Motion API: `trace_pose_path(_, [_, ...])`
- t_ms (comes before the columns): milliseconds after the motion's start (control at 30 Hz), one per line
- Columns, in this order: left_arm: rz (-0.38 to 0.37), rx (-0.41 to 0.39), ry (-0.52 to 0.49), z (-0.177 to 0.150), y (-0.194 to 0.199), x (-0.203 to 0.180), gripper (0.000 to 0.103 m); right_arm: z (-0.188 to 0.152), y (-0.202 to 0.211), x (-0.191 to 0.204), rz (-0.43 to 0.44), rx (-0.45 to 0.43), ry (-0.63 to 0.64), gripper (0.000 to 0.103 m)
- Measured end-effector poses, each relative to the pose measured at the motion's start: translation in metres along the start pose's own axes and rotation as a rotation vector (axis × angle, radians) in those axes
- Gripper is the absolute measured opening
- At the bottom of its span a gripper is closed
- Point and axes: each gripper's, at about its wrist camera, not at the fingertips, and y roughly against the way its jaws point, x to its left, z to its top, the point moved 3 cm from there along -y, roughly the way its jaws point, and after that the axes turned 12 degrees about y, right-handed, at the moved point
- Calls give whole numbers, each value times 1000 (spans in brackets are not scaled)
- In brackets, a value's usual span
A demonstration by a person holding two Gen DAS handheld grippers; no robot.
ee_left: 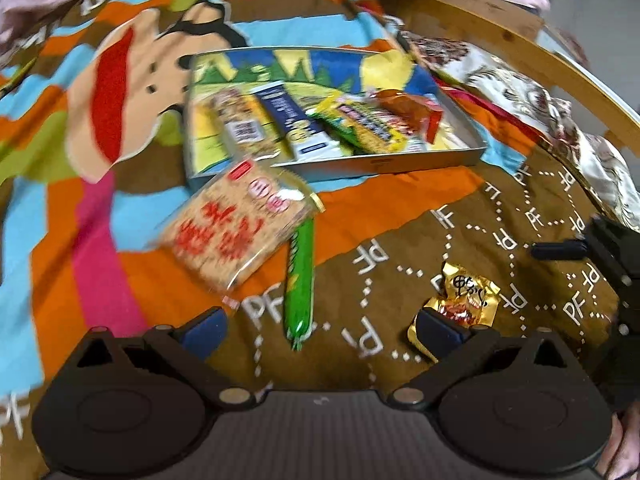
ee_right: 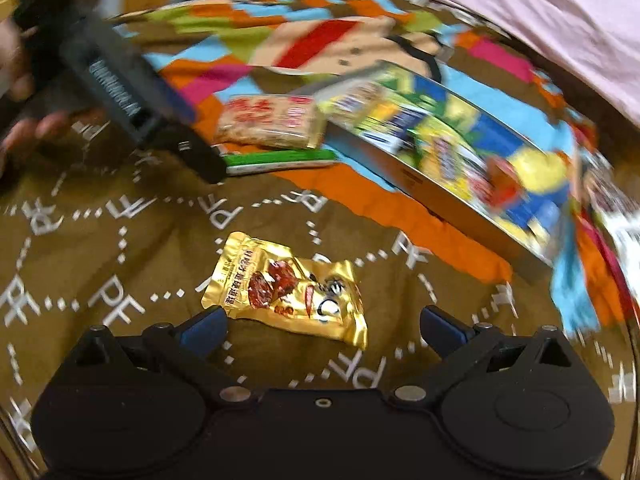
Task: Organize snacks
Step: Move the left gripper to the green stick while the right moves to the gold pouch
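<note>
A shallow tin tray (ee_left: 376, 166) (ee_right: 424, 188) with a cartoon bottom holds several snack packets. On the cloth in front of it lie a clear cracker pack with red writing (ee_left: 232, 228) (ee_right: 272, 120), a green stick snack (ee_left: 302, 276) (ee_right: 280, 160) and a gold packet (ee_left: 464, 300) (ee_right: 288, 288). My left gripper (ee_left: 320, 330) is open and empty, just short of the green stick; it also shows in the right wrist view (ee_right: 208, 168). My right gripper (ee_right: 320, 330) is open and empty just before the gold packet; its finger (ee_left: 556, 250) shows at the right of the left wrist view.
A colourful patterned cloth (ee_left: 400, 232) covers the round table. A wooden rim (ee_left: 520, 52) curves behind it. A printed foil bag (ee_left: 500, 80) lies beside the tray at the back right. A pink fabric (ee_right: 520, 8) lies beyond the table.
</note>
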Motion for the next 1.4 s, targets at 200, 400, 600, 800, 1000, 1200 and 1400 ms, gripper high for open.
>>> trace_pose_path(200, [-53, 48, -76, 9, -21, -1, 102, -1, -14, -4, 156, -80, 165, 102])
trace_pose_path(400, [-93, 79, -159, 15, -33, -8, 102, 10, -37, -9, 284, -106, 273, 102])
trace_pose_path(600, [-118, 101, -127, 20, -44, -3, 94, 12, -60, -24, 384, -96, 175, 102])
trace_pose_path(800, [-101, 75, -97, 21, -47, 3, 80, 7, -60, -34, 315, -89, 65, 93])
trace_pose_path(1000, [-43, 47, -66, 20, -48, 5, 63, 5, -61, -49, 217, -53, -158, 73])
trace_pose_path(1200, [9, 23, -1, 18, -47, 7, 51, 3, -60, -46, 83, 30, -416, 73])
trace_pose_path(1400, [13, 34, 51, 10, -41, 2, 51, -3, -50, -45, 0, 40, -690, 73])
